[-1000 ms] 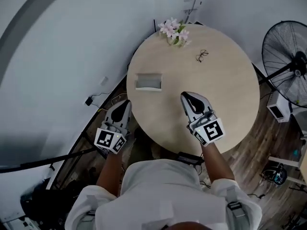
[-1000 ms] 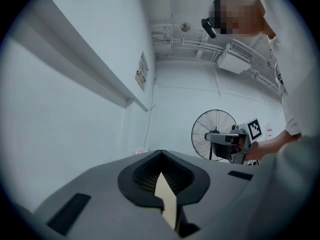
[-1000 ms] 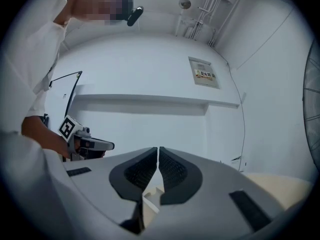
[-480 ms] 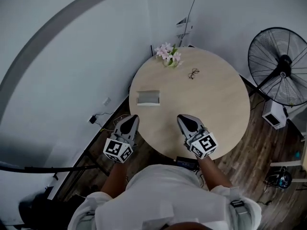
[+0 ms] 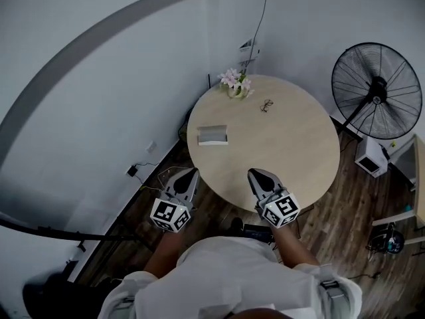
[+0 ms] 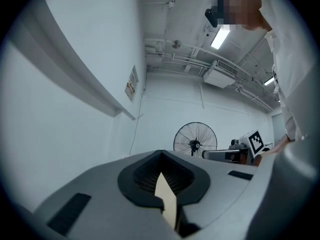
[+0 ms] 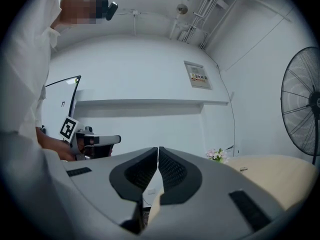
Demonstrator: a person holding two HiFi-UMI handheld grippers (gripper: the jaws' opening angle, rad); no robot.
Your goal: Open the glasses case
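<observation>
round tabletop (image 5: 292, 153), plank floor (image 5: 346, 212) | 1 glasses case (image 5: 213, 135), 1 fan (image 5: 376, 90) | left tongs (image 5: 190, 174) + right tongs (image 5: 255, 175) closed, empty

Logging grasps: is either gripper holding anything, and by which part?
Nothing is held: left gripper and right gripper are shut, empty; glasses case lies apart on the table.

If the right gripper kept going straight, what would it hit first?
Probably the wall: the right gripper points about level over the table, left of the flowers. It might brush the glasses case; height unclear.
</observation>
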